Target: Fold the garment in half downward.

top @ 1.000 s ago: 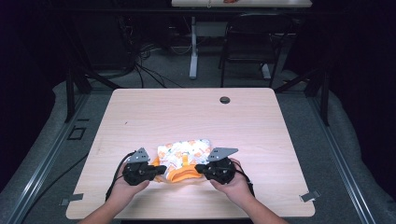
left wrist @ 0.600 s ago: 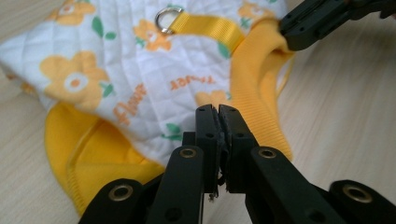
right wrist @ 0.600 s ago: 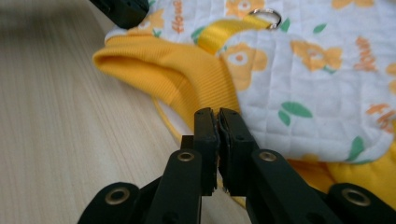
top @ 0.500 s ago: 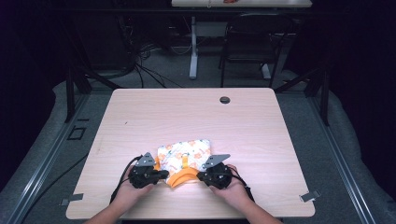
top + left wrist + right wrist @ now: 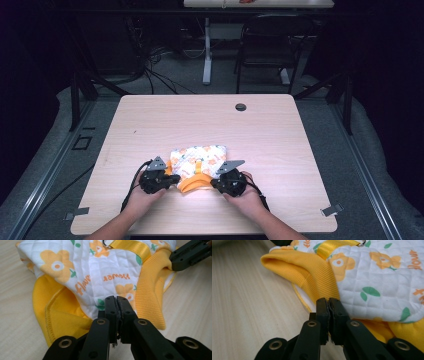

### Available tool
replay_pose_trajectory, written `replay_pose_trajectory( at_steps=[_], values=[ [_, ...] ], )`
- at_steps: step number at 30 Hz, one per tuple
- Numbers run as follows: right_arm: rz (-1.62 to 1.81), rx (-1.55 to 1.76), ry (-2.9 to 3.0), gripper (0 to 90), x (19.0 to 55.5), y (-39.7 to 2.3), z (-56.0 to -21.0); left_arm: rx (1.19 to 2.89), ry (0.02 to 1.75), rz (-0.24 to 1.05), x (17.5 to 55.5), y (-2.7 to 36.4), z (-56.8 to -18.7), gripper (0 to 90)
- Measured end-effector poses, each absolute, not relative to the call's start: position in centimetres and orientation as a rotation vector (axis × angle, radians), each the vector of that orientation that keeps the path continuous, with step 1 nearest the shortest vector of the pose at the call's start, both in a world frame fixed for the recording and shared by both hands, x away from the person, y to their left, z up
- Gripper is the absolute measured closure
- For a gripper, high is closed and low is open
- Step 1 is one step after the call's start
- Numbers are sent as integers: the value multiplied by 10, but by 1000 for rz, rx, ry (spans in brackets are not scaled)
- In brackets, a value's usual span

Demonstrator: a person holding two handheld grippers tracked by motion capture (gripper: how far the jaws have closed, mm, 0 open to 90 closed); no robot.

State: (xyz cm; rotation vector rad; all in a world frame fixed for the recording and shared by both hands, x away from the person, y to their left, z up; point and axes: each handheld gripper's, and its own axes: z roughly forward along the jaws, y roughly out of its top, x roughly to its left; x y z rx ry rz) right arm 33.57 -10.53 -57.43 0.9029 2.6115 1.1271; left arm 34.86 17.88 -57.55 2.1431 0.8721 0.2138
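Pale wood-grain worktop (image 5: pixel 280 150) stands on a grey floor in a dark room; a black chair (image 5: pixel 262 47) and loose cables (image 5: pixel 150 65) lie beyond its far edge. A small dark round grommet (image 5: pixel 241 107) sits in the worktop near that far edge, well apart from the work.

The quilted garment (image 5: pixel 197 160), white with orange flowers and green leaves, lies near the person's edge of the worktop, roughly centred, between the two grippers. Its yellow ribbed collar (image 5: pixel 196 183) faces the person. A yellow webbing strap (image 5: pixel 132 246) with a metal ring (image 5: pixel 107 244) crosses the quilted face.

Left gripper (image 5: pixel 116 302): jaws pressed together, pinching the garment edge where the white quilting meets the yellow lining (image 5: pixel 57 312). In the high view it sits at the garment's left side (image 5: pixel 172 177), held in the left hand (image 5: pixel 142 197).

Right gripper (image 5: pixel 328 303): jaws pressed together, pinching the garment edge just below the ribbed collar. In the high view it sits at the garment's right side (image 5: pixel 214 184), held in the right hand (image 5: pixel 245 197). In the left gripper view its black jaws clamp the collar at top right.

Nothing stands between the grippers and the garment.
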Motion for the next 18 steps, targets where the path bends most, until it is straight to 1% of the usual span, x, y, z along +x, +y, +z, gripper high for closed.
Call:
replay_pose_trajectory(
  at_steps=[8,15,18],
  values=[
    [1099,994,2563,857,362,-110,-575,2060,947,197,369,179,-581,879],
    [1130,1064,2506,856,379,-115,-580,2079,952,245,387,172,-579,876],
    [1137,1067,2496,857,383,-115,-581,2057,975,247,392,171,-580,875]
  ],
)
